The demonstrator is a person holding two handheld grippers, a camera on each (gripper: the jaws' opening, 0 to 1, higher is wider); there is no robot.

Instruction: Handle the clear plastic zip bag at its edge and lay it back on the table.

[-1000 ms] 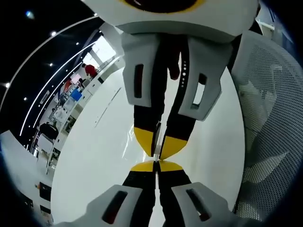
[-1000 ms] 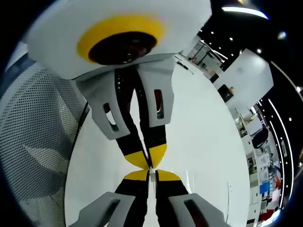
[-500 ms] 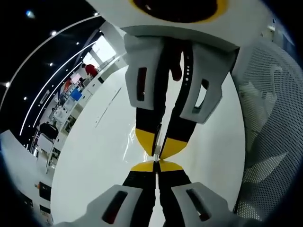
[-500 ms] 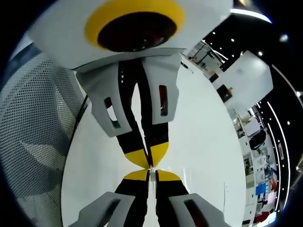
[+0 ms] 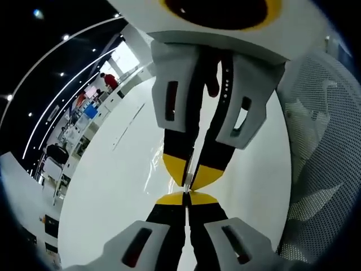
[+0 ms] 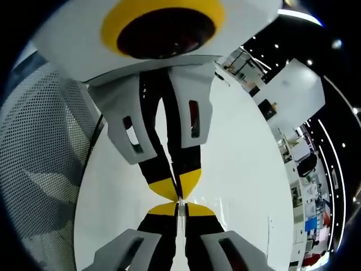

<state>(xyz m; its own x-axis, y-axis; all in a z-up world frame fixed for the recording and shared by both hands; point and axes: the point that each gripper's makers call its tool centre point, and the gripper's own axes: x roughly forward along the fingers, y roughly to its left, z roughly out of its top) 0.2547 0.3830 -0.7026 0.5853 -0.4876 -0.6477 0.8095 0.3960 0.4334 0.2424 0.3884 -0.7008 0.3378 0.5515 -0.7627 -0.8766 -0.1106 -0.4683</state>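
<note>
Left claw [image 5: 186, 195]: seen in the left gripper view; its yellow-tipped jaws are pressed together with a thin clear edge pinched between them; the tips point at the other claw, almost touching it
Right claw [image 6: 178, 204]: seen in the right gripper view; jaws likewise pressed together on the same thin clear edge; tips nearly meeting the opposite claw
Opposite claw, left gripper view: the right claw [image 5: 189, 182] comes down from the top of the picture, tips meeting the left claw's tips head-on; its jaws narrow to a close point on the film
Opposite claw, right gripper view: the left claw [image 6: 175, 195] hangs from above in the same manner; jaws drawn in to a point
Zip bag [image 5: 153, 169]: clear plastic, hard to make out; a glinting crease shows just beside the left claw's tips on their left; in the right gripper view a faint sheen [image 6: 210, 204] lies just right of the tips; held at its edge between both claws, just above the table; whether the rest touches the surface I cannot tell
Table [image 5: 113, 192]: white, smooth, spreading beyond and beneath both claws
Mesh chair [image 5: 318, 164]: white perforated back, off to the right of the left claw; to the left of the right claw in the other view [image 6: 39, 169]
Background: dark ceiling with spot lights; distant desks past the table's far edge
</note>
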